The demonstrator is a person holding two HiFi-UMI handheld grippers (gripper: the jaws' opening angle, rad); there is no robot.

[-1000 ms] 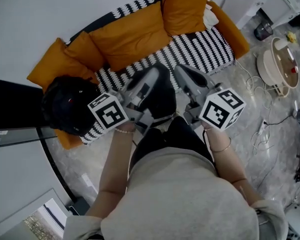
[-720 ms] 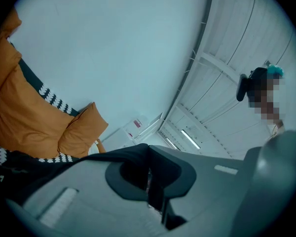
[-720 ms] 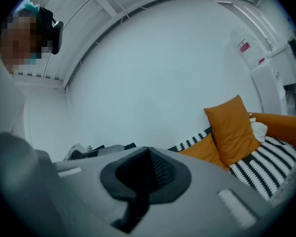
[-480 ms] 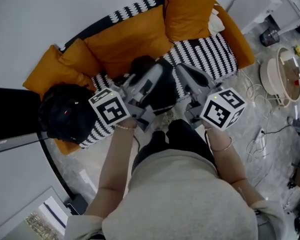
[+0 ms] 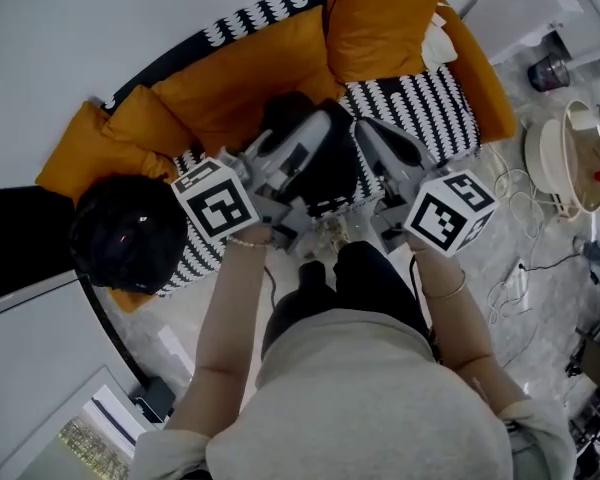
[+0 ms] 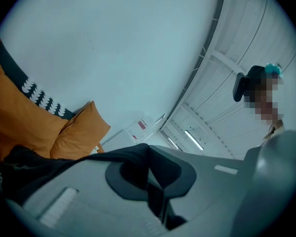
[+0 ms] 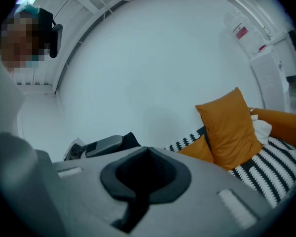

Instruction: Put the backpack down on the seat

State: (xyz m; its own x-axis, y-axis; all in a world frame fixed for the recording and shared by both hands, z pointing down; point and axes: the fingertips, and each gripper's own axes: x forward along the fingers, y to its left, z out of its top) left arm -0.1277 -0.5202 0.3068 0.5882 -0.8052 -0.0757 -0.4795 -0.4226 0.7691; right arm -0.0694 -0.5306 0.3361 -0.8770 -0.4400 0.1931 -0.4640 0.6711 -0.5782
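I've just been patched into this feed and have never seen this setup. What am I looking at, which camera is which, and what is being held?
No robot here: a person carries a handheld two-jaw gripper in each hand. The overhead picture comes from a camera on their head. The other two cameras ride on the grippers, looking along the jaws. The left gripper is shut on black fabric of the backpack. The right gripper is closed too, seemingly on it. Below is a sofa's striped seat with orange cushions. The backpack seems not yet set down.
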